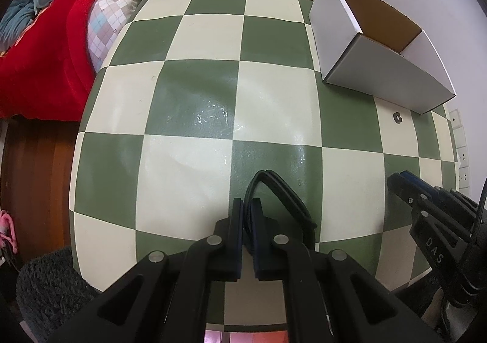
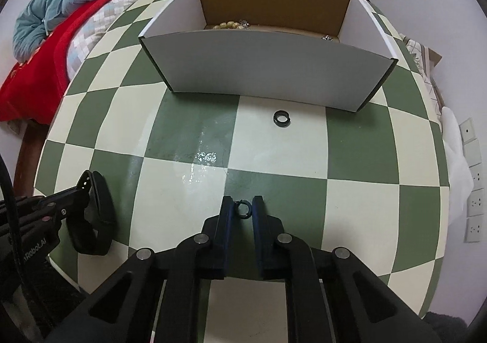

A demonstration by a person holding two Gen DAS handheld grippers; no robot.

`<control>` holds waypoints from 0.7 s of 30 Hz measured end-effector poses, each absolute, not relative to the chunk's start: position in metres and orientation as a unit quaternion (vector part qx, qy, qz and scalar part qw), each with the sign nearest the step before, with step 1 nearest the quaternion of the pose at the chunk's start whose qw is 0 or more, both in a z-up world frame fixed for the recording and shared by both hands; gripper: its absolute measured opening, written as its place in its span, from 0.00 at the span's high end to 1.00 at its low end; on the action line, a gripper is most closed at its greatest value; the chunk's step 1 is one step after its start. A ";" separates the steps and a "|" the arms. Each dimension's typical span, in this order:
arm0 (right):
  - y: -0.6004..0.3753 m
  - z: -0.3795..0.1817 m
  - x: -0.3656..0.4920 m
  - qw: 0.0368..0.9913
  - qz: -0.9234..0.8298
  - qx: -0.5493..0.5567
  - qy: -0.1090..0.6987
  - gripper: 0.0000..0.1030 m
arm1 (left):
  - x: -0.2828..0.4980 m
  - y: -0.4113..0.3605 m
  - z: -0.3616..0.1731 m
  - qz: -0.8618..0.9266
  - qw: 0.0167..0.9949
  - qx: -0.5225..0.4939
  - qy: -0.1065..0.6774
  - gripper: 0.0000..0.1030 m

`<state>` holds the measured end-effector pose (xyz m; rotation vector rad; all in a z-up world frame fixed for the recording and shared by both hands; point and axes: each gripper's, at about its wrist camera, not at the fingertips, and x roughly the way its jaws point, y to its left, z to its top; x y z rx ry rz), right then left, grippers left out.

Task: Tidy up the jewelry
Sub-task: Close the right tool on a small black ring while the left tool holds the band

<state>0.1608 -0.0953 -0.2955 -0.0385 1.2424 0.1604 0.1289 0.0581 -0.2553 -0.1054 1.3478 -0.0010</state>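
Observation:
My left gripper (image 1: 247, 206) is shut on a black band bracelet (image 1: 283, 191), held just above the checked table; it also shows in the right wrist view (image 2: 94, 212). My right gripper (image 2: 243, 204) is shut on a small black hoop earring (image 2: 243, 209) near the table's front. A black ring (image 2: 282, 118) lies on a cream square in front of the white cardboard box (image 2: 261, 69); the ring also shows in the left wrist view (image 1: 397, 117). The box holds yellow beads (image 2: 226, 25) and silver pieces.
The round green-and-cream checked table (image 1: 188, 160) stands beside a bed with a red blanket (image 1: 39, 63). The box (image 1: 380, 69) sits at the table's far right in the left wrist view. Wall sockets (image 2: 473, 203) are at the right.

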 end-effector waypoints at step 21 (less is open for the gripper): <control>-0.193 -0.297 0.118 0.798 0.068 0.066 0.595 0.83 | 0.113 -0.025 -0.261 -0.078 0.776 0.008 0.625 0.98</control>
